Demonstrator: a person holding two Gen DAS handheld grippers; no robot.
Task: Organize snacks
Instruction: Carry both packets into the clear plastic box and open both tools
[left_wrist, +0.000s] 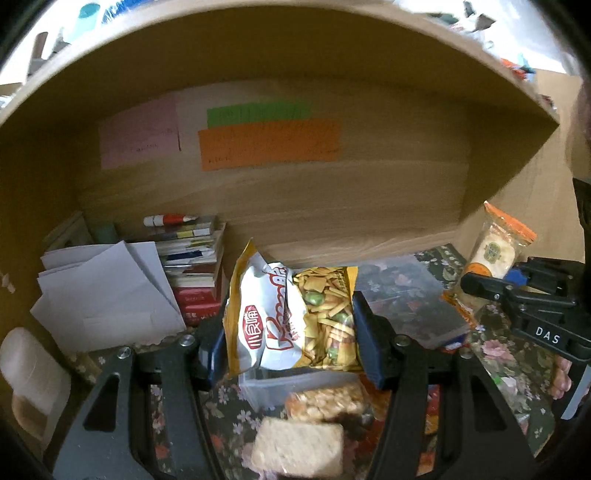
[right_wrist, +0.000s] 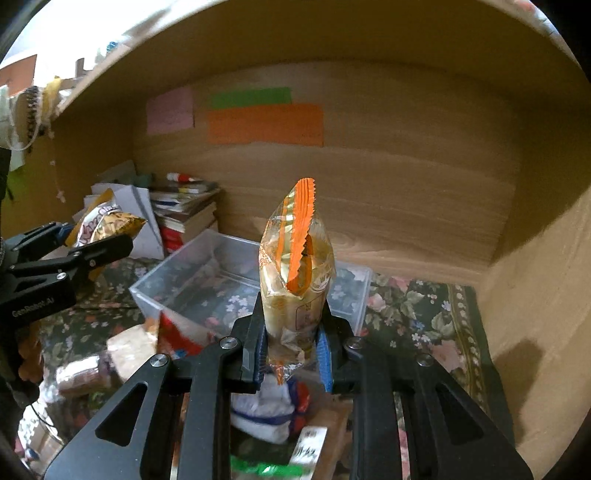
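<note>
Left wrist: yellow snack bag (left_wrist: 291, 317) clamped between jaws; right: cracker packet (right_wrist: 295, 280) likewise.

Stacked books (left_wrist: 192, 258), white papers (left_wrist: 107, 295), coloured wall notes (left_wrist: 269, 144).

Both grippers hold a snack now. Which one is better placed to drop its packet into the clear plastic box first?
Probably the right gripper: its orange-sealed packet stands directly before the clear box. The left gripper holds the yellow bag nearer the box's corner.
</note>
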